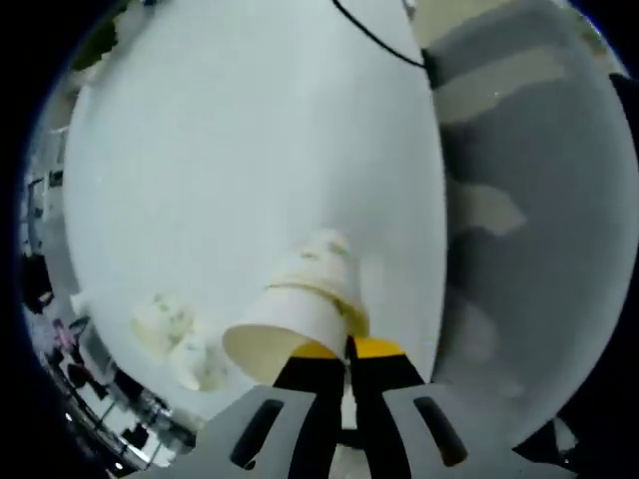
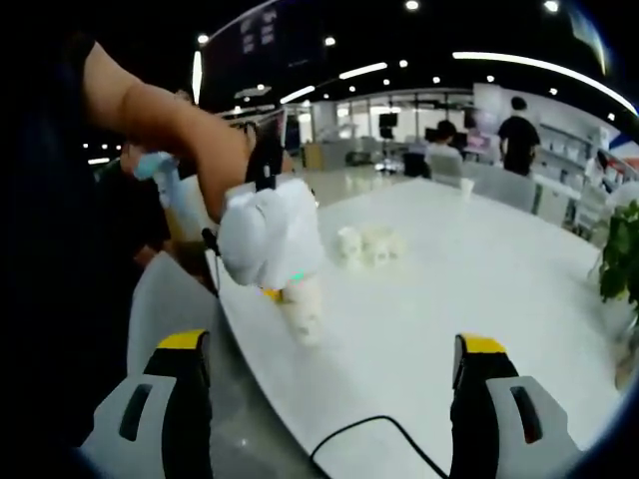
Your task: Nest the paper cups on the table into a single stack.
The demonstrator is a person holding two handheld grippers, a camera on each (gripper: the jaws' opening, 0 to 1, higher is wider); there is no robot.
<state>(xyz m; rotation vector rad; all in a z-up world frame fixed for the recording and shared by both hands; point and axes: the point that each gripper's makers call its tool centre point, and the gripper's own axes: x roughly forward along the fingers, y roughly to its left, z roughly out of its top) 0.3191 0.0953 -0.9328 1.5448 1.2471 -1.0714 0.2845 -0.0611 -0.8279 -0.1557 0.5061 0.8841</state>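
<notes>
My left gripper (image 1: 347,347) is shut on the rim of a white paper cup (image 1: 300,314) with a faint green print. A second rim line partway along its body suggests another cup nested with it. In the right gripper view the left gripper (image 2: 275,293) hangs over the near table edge, with the held cup (image 2: 305,311) pointing down at the tabletop. Two loose cups (image 1: 160,324) (image 1: 200,364) stand together farther in on the white table (image 1: 250,150); they appear again as a small cluster of cups (image 2: 364,245). My right gripper (image 2: 332,342) is open and holds nothing.
A black cable (image 2: 369,434) lies on the table (image 2: 479,279) near my right gripper. The table edge drops to grey floor (image 1: 539,200). A person's arm (image 2: 160,120) holds the left gripper. A plant (image 2: 619,249) stands at the right; people and furniture are far behind.
</notes>
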